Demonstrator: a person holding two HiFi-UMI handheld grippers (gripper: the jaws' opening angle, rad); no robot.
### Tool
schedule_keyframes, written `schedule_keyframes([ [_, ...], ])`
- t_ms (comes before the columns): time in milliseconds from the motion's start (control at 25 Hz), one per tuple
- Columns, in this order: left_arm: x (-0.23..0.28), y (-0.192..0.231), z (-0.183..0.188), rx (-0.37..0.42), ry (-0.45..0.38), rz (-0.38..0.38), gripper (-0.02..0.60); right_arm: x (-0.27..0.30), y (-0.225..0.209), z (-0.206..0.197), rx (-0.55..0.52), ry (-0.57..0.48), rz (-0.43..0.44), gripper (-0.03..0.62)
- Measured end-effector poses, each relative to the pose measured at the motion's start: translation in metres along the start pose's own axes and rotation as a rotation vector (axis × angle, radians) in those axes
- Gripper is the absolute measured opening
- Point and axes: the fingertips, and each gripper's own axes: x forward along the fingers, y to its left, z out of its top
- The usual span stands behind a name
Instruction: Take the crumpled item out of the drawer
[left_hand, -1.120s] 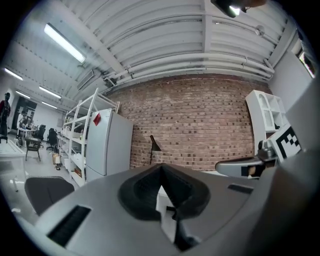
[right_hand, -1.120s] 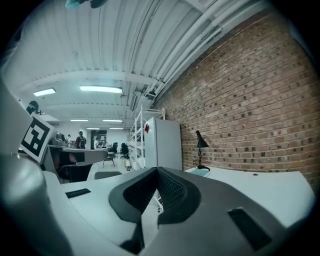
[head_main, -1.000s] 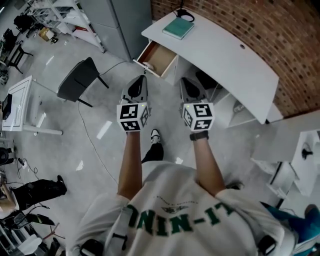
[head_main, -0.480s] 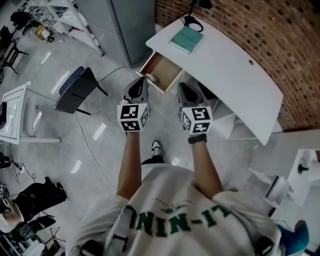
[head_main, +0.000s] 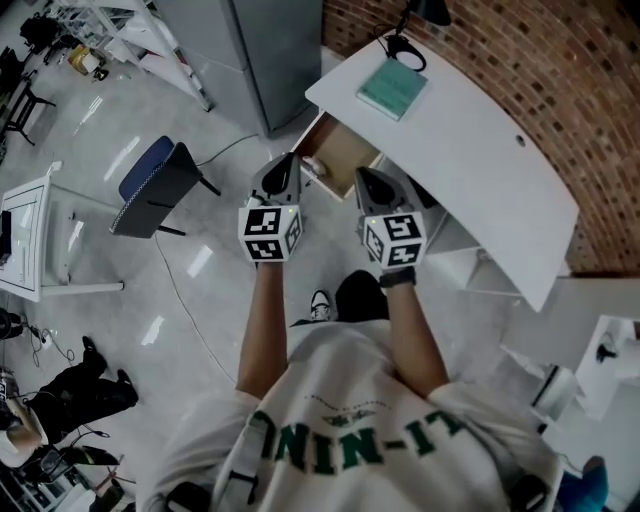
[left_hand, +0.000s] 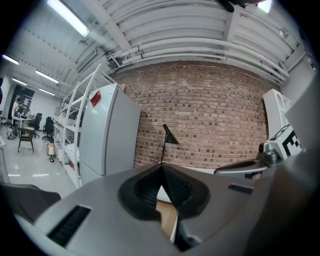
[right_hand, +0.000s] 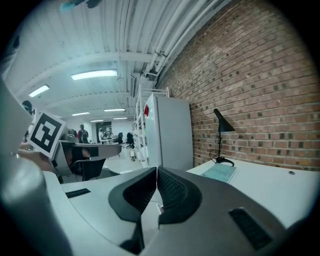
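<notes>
The white desk (head_main: 470, 150) has its wooden drawer (head_main: 345, 165) pulled open at its left end. A small pale crumpled item (head_main: 311, 166) lies at the drawer's near-left corner. My left gripper (head_main: 284, 160) hovers just in front of that corner, jaws shut and empty. My right gripper (head_main: 363, 174) hangs over the drawer's front right, also shut with nothing in it. In the left gripper view the closed gripper (left_hand: 161, 169) points at the desk, and the drawer's wood (left_hand: 167, 220) shows below the tips. The right gripper (right_hand: 156, 170) is closed too in its own view.
A teal book (head_main: 392, 88) and a black lamp (head_main: 425, 12) are on the desk against the brick wall. A grey cabinet (head_main: 265, 50) stands left of the desk. A dark chair (head_main: 160, 185) and a floor cable (head_main: 175, 285) lie to my left.
The person has stepped toward the desk, so the drawer now sits right at the gripper tips. Both grippers stay shut and level.
</notes>
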Motion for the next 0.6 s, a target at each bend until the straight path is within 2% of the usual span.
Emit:
schedule_keyframes([
  [120, 0.020, 0.013, -0.007, 0.002, 0.000, 0.009, -0.008, 0.023, -0.009, -0.010, 0.008, 0.036, 0.015, 0.005],
  [280, 0.056, 0.037, -0.012, 0.043, -0.023, 0.064, -0.008, 0.067, -0.026, -0.021, 0.010, 0.074, 0.051, 0.005],
  [600, 0.120, 0.096, -0.037, -0.060, 0.016, 0.125, -0.008, 0.167, -0.042, -0.067, 0.007, 0.241, 0.158, 0.005],
])
